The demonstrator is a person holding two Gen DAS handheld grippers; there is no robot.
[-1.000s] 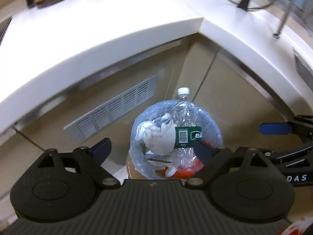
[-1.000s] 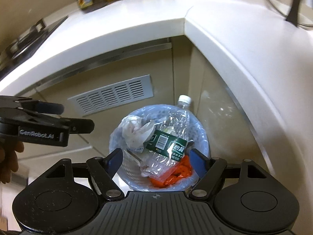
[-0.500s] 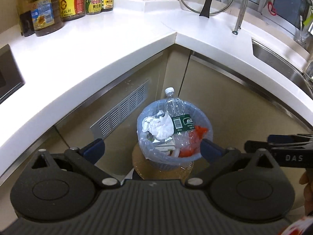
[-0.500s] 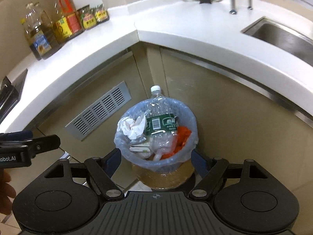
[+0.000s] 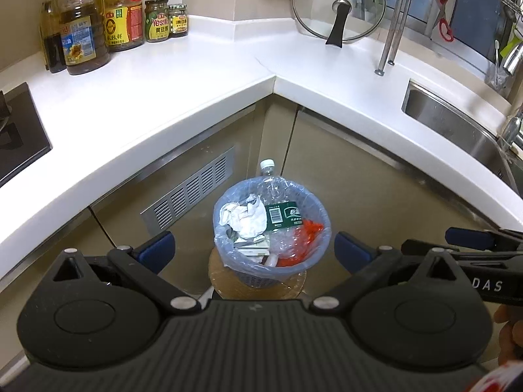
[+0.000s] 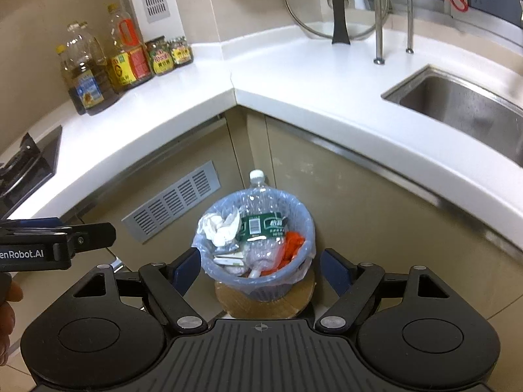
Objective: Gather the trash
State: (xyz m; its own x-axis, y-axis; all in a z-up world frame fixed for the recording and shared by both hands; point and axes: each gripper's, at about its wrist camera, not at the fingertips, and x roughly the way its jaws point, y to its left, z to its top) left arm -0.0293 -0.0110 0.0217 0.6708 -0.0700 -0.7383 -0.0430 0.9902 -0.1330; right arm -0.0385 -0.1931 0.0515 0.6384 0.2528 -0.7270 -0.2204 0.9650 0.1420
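A small blue bin lined with a pale bag stands on a round brown disc on the floor, in the corner under the counter. It is stuffed with a crushed clear bottle with a green label, crumpled white tissue and a red wrapper. My left gripper hangs above and in front of the bin, open and empty. My right gripper is also open and empty, looking down on the same bin and bottle. Each gripper sees the other at its side.
A white corner countertop wraps around above the bin. Oil bottles and jars stand at its back left, a hob at the left and a steel sink at the right. A glass lid leans at the back. A vent grille is in the cabinet.
Both grippers have drawn back and upward from the bin, which now looks smaller and farther. The countertop, bottles and sink have come into view. Nothing was picked up.
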